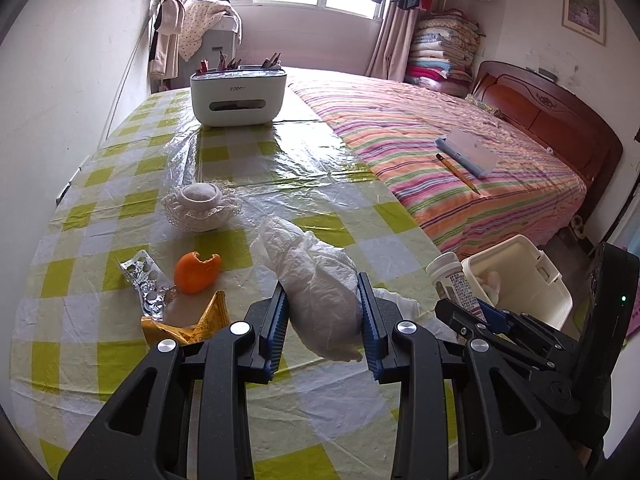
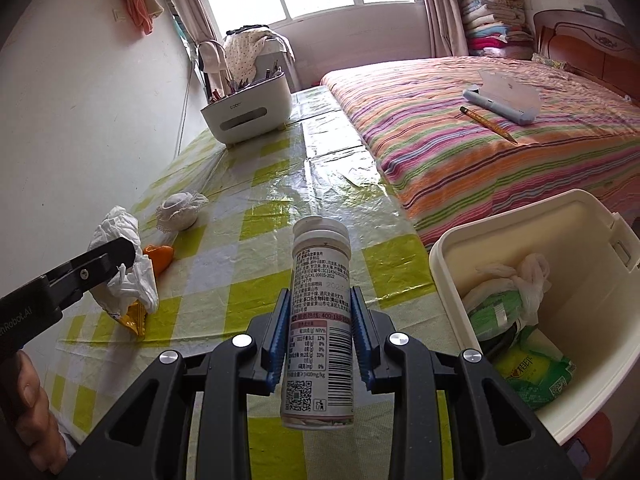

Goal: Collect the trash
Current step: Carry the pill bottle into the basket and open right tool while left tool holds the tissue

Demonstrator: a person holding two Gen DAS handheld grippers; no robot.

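At frame centre: left gripper (image 1: 324, 312) clamping tissue (image 1: 316, 280) | right gripper (image 2: 320, 336) clamping bottle (image 2: 318, 320) | bin (image 2: 520, 208), right edge, part-filled | peel (image 1: 196, 272), blister pack (image 1: 146, 284), wrapper (image 1: 192, 326) left.

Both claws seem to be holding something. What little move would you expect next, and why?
Probably the right gripper swings right to drop its bottle into the bin. The bottle is clamped and lifted, and the bin sits open just beside it, already holding trash. The left gripper holds crumpled tissue.

A white organizer box (image 1: 238, 94) and lace pincushion (image 1: 201, 206) sit on the checked table (image 1: 100, 208); a pencil (image 1: 458, 173) lies on the striped bed (image 1: 460, 128).
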